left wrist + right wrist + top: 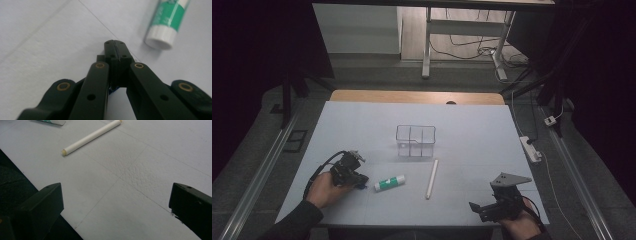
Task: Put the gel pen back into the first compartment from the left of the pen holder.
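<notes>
Beside the left gripper (115,45) (closed, empty), glue stick (168,22), label blurred, top cut off

Green-and-white glue stick (389,183), cream tube (432,178)

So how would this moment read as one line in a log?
left gripper: shut, empty, beside glue stick | right gripper: open, empty | pen: lying on table | organizer: empty
</notes>
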